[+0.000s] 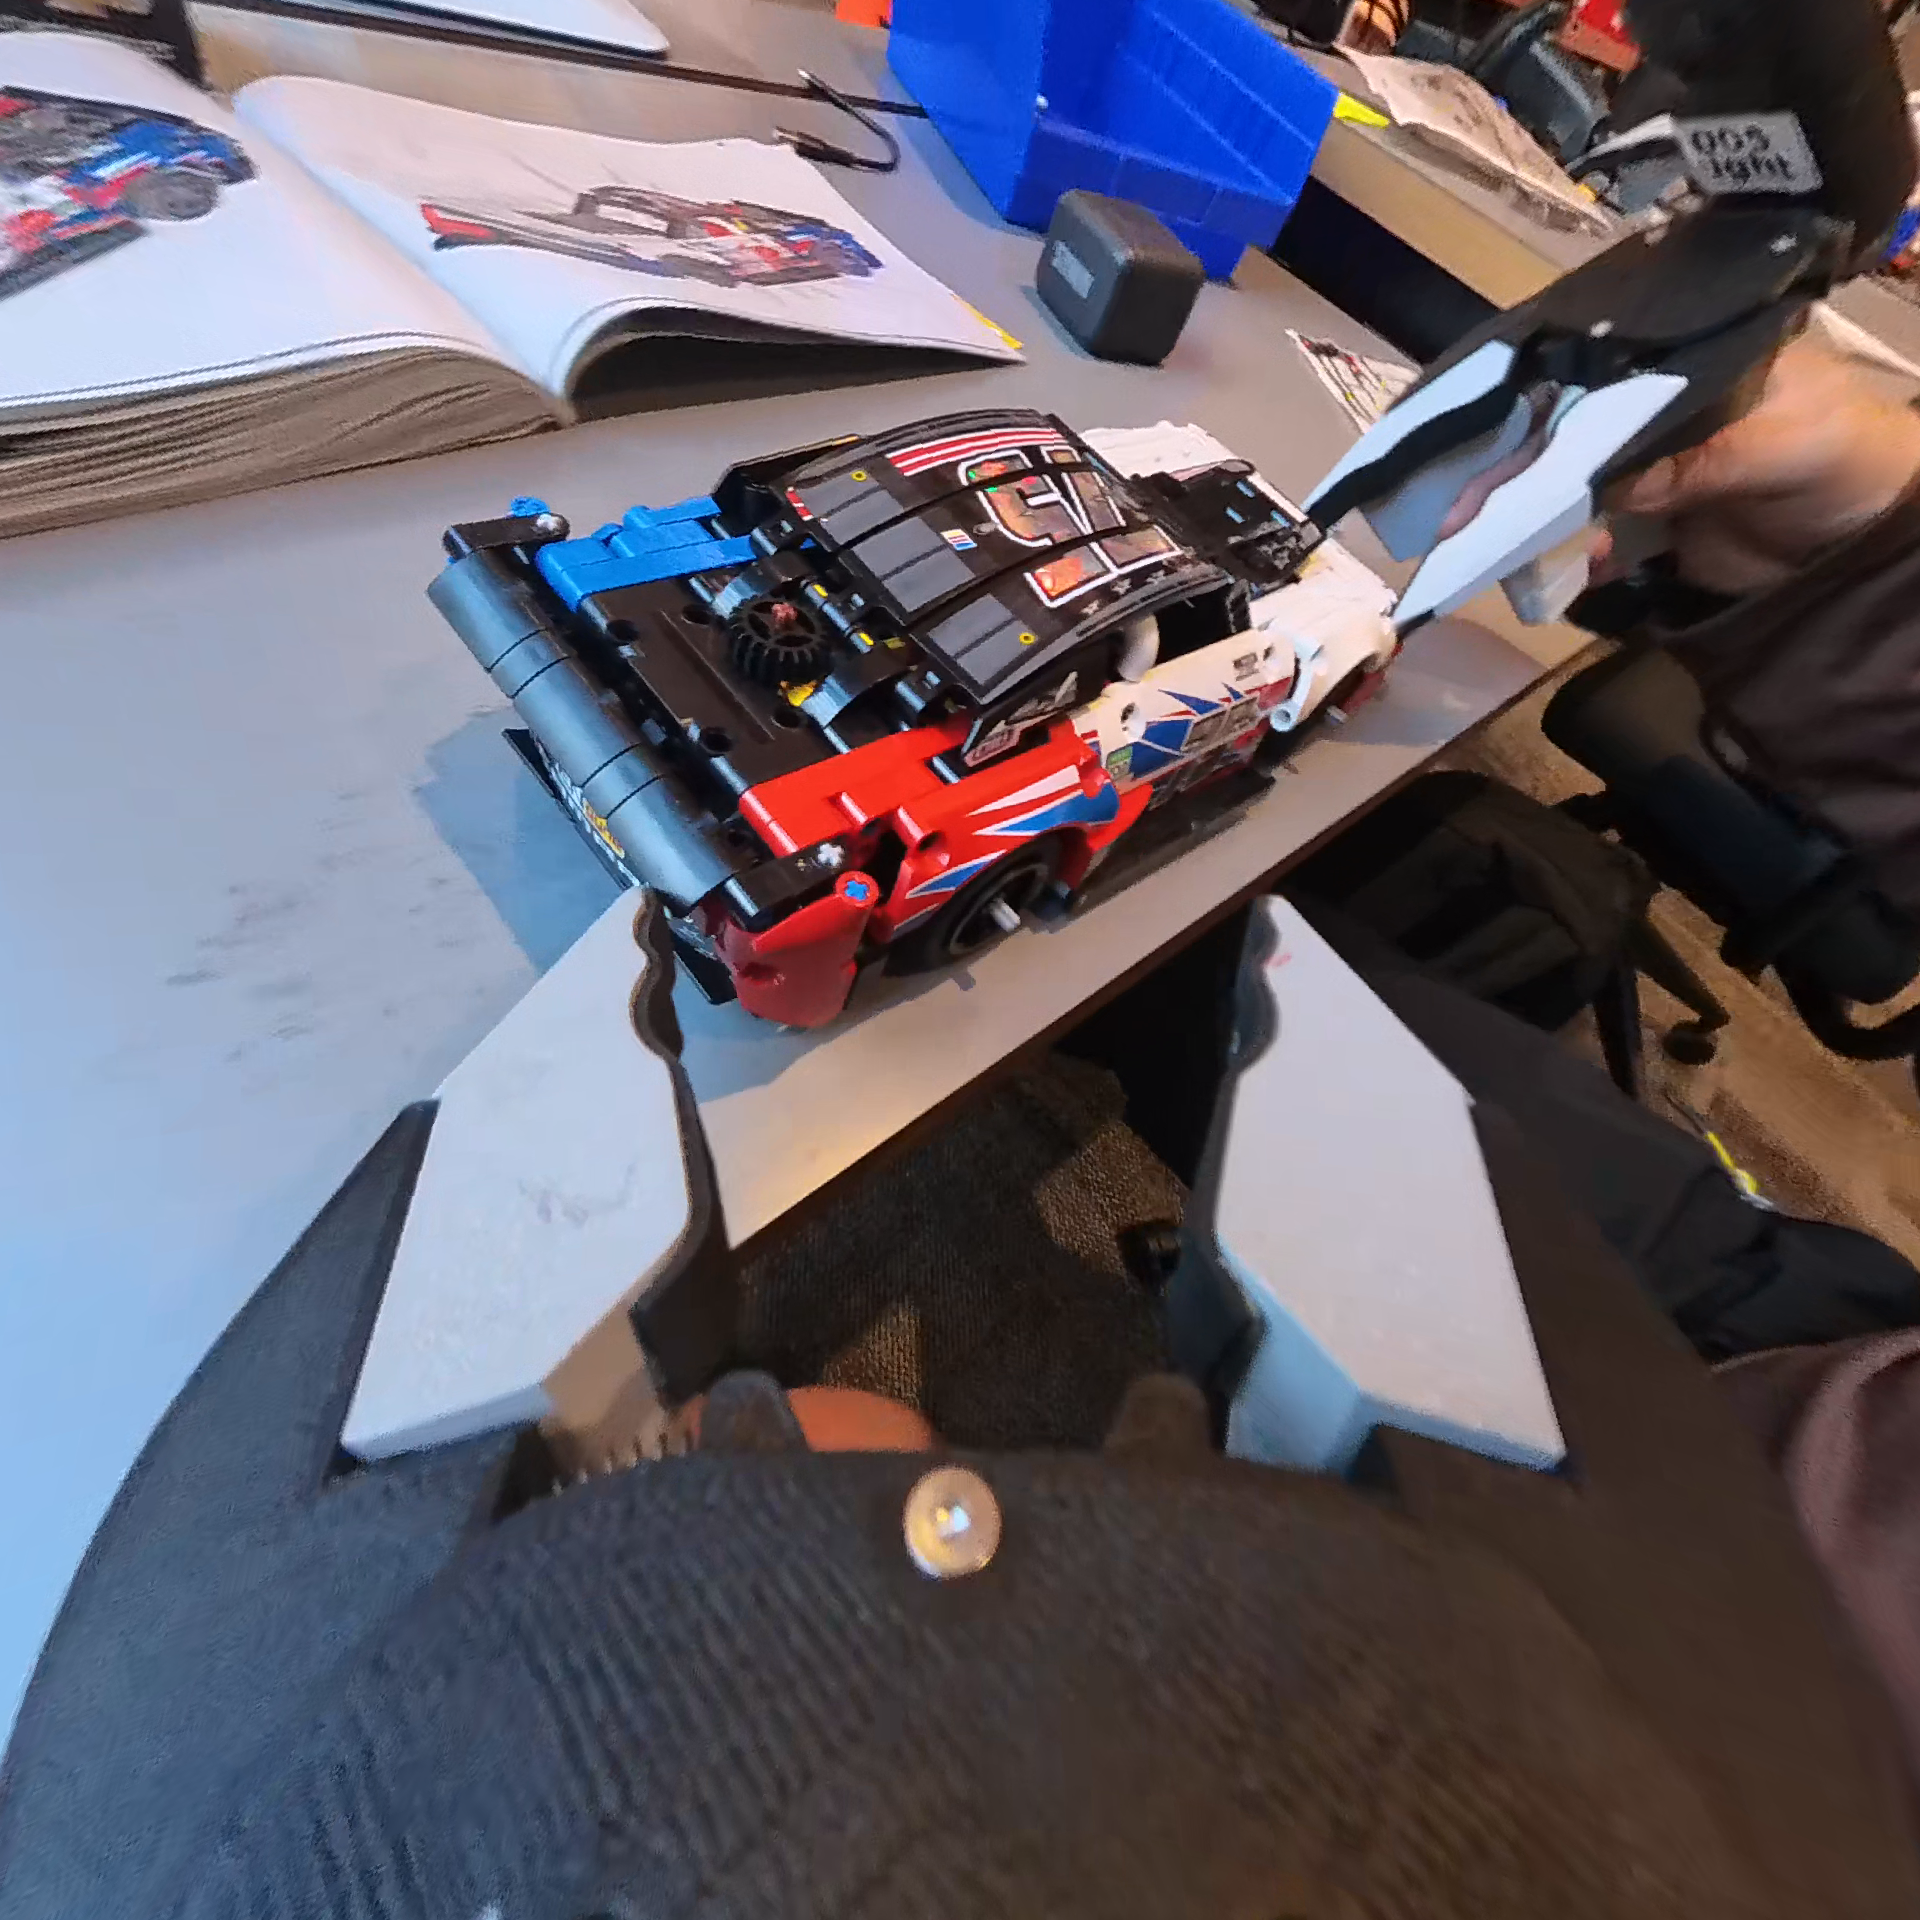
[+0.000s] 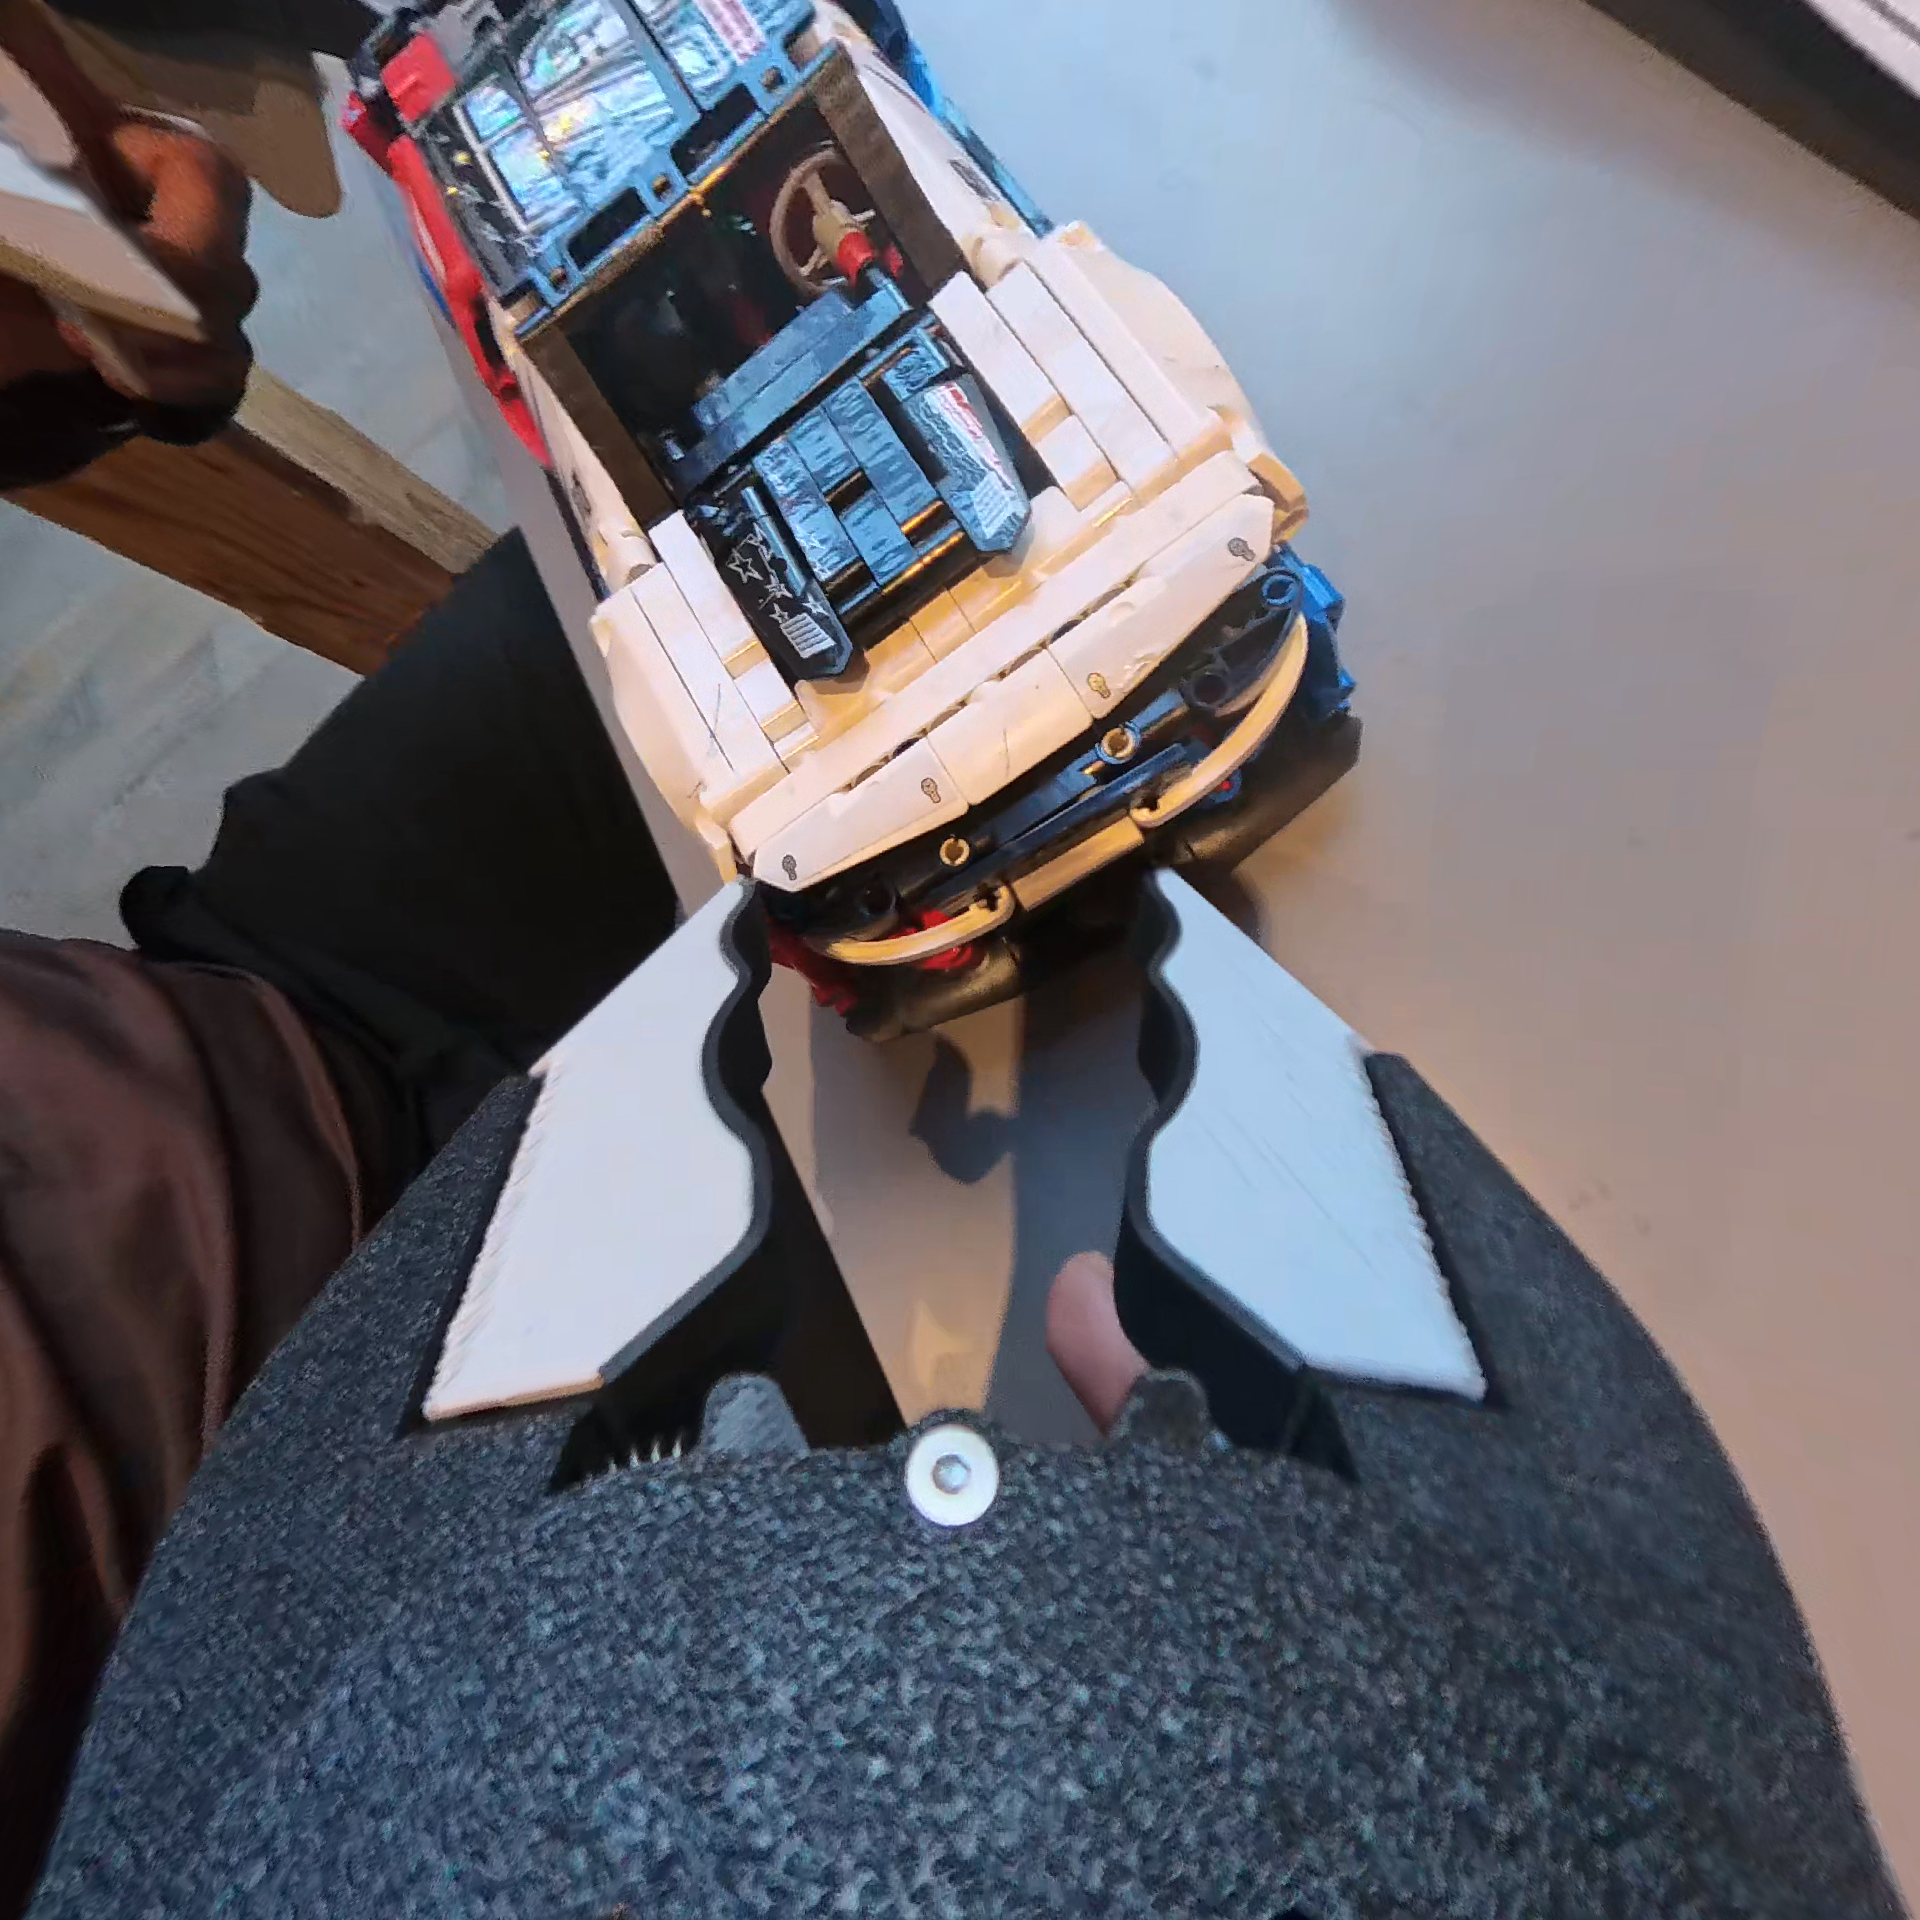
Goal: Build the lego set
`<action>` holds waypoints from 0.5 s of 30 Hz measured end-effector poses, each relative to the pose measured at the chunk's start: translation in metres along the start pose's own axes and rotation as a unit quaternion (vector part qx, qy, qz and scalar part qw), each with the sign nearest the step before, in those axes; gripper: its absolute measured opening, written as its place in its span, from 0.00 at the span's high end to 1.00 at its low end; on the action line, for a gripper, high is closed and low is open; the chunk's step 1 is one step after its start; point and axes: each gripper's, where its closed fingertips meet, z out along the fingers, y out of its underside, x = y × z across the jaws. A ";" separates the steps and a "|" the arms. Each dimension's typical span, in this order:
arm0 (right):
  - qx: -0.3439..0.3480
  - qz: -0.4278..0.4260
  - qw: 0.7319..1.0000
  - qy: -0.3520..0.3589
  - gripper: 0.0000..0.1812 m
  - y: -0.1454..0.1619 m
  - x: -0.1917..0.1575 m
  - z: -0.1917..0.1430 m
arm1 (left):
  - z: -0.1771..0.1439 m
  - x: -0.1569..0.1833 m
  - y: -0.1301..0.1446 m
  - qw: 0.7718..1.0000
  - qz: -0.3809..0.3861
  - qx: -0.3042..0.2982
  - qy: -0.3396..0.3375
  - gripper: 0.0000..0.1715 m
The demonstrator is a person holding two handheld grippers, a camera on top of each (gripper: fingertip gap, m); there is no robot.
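Nearest to the camera, the left gripper (image 1: 961,914) stands wide open, its grey finger (image 1: 540,1174) just beside the red rear corner of the plastic brick race car (image 1: 914,675), holding nothing. At the right of the frame, the right gripper (image 2: 951,894) is open too, its tips at the car's white nose. The car sits on the smooth grey table (image 1: 239,831) near its edge. Upper left lies an open instruction booklet (image 1: 416,281); behind are a blue plastic bin (image 1: 1112,114) and a small dark box (image 1: 1117,275).

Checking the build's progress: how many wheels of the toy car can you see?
1: a black rear wheel under the red side, near the table edge. Others may be hidden.
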 end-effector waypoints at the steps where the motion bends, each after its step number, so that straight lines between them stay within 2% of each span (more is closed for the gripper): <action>1: -0.004 0.003 1.000 0.009 0.62 0.004 0.007 -0.006 | 0.006 0.007 0.000 1.000 0.006 -0.005 0.005 0.37; 5: -0.007 0.029 0.999 0.039 0.61 0.023 0.036 -0.037 | 0.029 0.040 0.001 0.999 0.028 -0.010 0.036 0.37; 8: 0.007 0.044 0.998 0.042 0.67 0.034 0.049 -0.055 | 0.043 0.060 0.002 0.997 0.048 -0.016 0.049 0.38; 10: 0.016 0.054 0.998 0.040 0.67 0.038 0.053 -0.061 | 0.049 0.064 0.003 0.997 0.061 -0.017 0.046 0.39; 13: 0.037 0.068 0.996 0.042 0.65 0.039 0.054 -0.075 | 0.048 0.067 0.002 0.998 0.049 -0.012 0.048 0.39; 15: 0.071 0.061 0.993 0.076 0.66 0.038 0.056 -0.104 | 0.037 0.070 0.001 0.998 0.047 -0.004 0.051 0.42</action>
